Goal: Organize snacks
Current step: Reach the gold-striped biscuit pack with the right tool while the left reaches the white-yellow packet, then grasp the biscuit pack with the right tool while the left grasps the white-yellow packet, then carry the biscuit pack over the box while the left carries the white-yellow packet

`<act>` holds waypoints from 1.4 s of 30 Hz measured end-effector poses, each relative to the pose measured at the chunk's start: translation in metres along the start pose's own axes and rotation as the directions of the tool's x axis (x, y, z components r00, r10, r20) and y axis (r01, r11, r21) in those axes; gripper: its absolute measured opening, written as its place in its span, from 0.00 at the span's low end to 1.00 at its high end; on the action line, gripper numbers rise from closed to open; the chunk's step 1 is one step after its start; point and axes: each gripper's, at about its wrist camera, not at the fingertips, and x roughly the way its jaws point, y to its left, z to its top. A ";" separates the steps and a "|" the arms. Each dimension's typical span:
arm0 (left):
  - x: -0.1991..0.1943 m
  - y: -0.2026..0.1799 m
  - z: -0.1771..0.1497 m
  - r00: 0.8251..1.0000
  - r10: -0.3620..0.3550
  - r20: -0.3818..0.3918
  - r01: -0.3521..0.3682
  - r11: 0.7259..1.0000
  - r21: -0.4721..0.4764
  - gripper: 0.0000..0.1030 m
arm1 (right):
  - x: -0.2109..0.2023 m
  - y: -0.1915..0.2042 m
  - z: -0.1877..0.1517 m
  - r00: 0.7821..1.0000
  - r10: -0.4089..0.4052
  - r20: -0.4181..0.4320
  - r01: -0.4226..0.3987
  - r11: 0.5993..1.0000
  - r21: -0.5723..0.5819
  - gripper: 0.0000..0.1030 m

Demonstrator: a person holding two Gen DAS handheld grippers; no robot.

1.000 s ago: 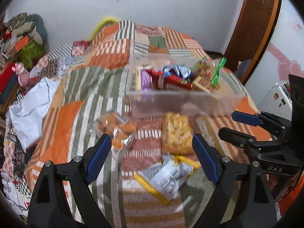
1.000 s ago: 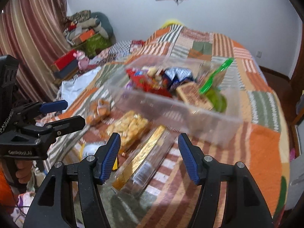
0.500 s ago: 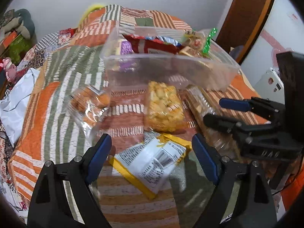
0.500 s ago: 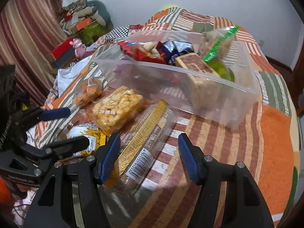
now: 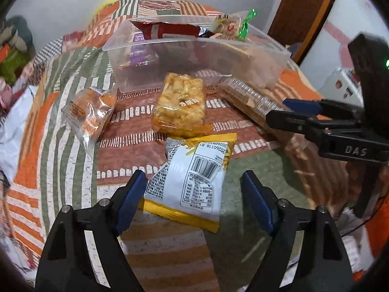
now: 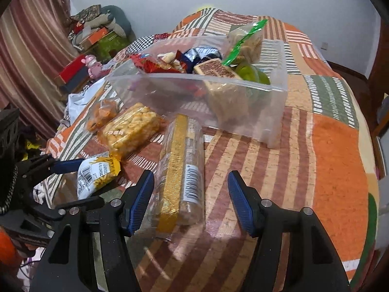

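On the patchwork bed a clear plastic bin already holds several snacks, and four more lie in front of it. The left claw hangs over a white and yellow packet; its jaws have just been closing, yet they stand apart with the packet between them and no pad pressing on it. The right claw stands apart too — its left pad is just beside a long clear pack with a gold strip, not clamped on it. Beyond lie an orange puffed-snack bag and a small bag of round biscuits, both near the bin's front wall.
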 end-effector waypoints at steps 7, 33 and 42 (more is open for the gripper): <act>0.008 0.005 0.005 1.000 0.000 0.028 0.001 0.999 -0.040 0.61 | 0.017 0.007 0.007 1.000 0.019 -0.015 -0.019 1.000 0.000 0.53; -0.053 0.008 0.021 0.984 0.030 0.175 -0.020 0.998 -0.060 0.49 | -0.028 0.005 0.006 0.995 0.021 0.100 -0.024 0.999 0.023 0.33; -0.068 0.012 0.054 0.966 0.047 0.254 -0.033 0.998 -0.058 0.49 | -0.048 0.008 0.028 0.979 0.027 0.201 -0.030 0.999 0.013 0.33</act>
